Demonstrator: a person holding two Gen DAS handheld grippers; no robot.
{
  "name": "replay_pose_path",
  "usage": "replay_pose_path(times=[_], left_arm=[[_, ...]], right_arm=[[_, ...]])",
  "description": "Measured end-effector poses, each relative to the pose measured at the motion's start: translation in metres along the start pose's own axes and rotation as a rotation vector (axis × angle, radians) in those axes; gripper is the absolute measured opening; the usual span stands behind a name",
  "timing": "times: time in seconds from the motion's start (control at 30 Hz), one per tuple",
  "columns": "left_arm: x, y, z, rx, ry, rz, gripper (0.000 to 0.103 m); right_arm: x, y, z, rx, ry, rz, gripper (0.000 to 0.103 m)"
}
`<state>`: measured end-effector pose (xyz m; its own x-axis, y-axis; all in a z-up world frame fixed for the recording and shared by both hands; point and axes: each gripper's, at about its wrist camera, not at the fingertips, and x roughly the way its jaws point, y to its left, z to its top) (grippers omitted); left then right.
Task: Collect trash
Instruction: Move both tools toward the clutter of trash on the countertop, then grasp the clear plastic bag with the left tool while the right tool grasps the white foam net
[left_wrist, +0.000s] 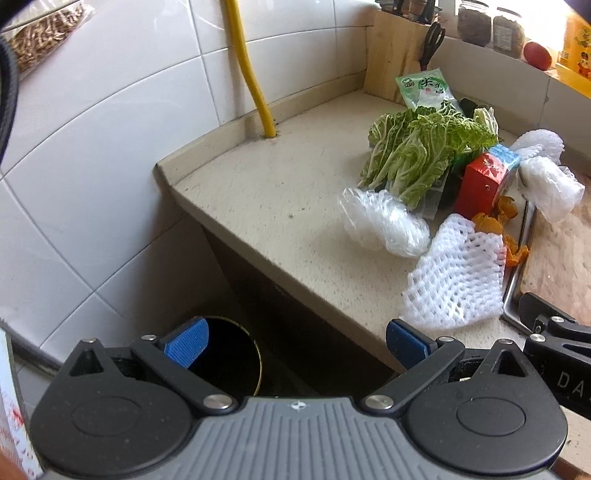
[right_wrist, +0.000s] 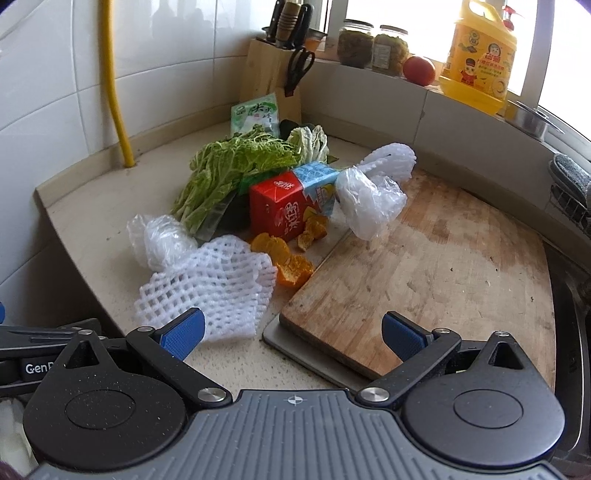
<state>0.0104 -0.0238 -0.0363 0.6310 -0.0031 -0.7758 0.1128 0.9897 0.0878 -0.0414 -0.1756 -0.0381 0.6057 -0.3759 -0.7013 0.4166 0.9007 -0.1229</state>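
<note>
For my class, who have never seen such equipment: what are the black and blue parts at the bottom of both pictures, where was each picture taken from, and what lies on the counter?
They are two hand-held grippers, each with a camera looking along its blue-padded fingers. One picture comes from the left gripper, the other from the right gripper. Both are open and hold nothing. On the counter lie leafy greens, a red carton, orange peel, white foam netting and plastic bags, beside a wooden cutting board. A dark bin stands below.
</note>
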Motion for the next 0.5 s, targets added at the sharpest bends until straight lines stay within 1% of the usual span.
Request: replay_pose_path(times=[0.23,0.4,0.5], left_arm=[[0.011,0.0,0.007,0.03,0.007,-0.074,0.101],[0.013,-0.004,0.013,0.044,-0.011,-0.13,0.101],[0.011,-0.009,0.018,0.057,-0.037,-0.139,0.101]], right_arm=[[0.005,-0.004,-0.002,0.062,0.005,-0.011,0.103],[0.008,-0.012,0.005,0.061,-0.007,-0.021,0.103],[0.013,-0.02,0.011,0.058,-0.018,-0.01,0.103]])
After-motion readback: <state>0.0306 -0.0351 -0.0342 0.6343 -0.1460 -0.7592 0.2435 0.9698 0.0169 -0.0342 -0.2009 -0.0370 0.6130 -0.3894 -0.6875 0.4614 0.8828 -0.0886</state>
